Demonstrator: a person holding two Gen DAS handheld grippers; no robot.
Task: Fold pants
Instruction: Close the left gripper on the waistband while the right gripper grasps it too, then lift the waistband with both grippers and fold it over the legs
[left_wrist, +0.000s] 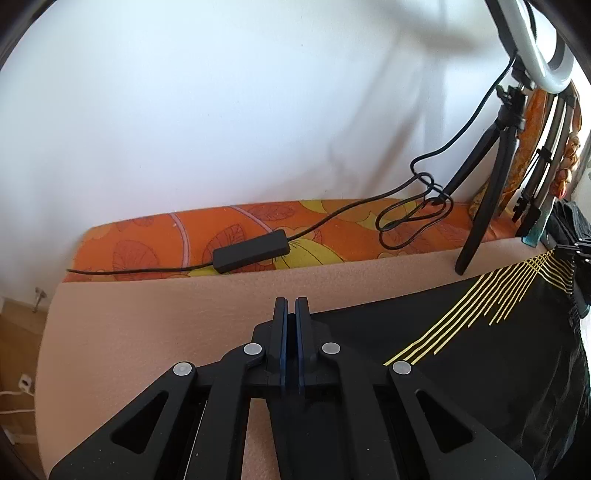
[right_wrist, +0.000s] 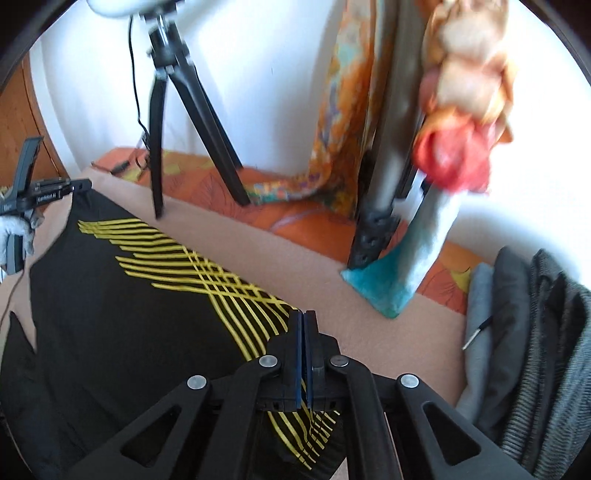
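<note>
Item: black pants (right_wrist: 122, 302) with yellow line print (right_wrist: 221, 284), spread flat on the beige blanket (left_wrist: 155, 325) that covers your work surface; in the right wrist view they fill the field from 7 to 10 o'clock, in the left wrist view from 3 to 5 o'clock. Your left gripper (left_wrist: 291, 306) sits at the fabric's far edge with its jaws drawn together; whether cloth is pinched between them cannot be told. Your right gripper (right_wrist: 303, 319) hovers over the printed area at another edge, jaws likewise together, hold on cloth also undetermined. Handling, by judgement: light, thin, limp fabric, probably smooth and a little slippery; it will sag and drag rather than hold shape, and the printed lines may stiffen that zone slightly. Best hold: a hem or seam at the outer edge, both layers pinched together, your two grippers well apart along one side so the fold carries over evenly. Surroundings: tripod (right_wrist: 177, 110) standing at 11 o'clock in the right view, cable with inline box (left_wrist: 251, 251) on the orange patterned sheet (left_wrist: 147, 236), stacked grey garments (right_wrist: 524, 332) at 4 o'clock; keep the pants clear of each.
</note>
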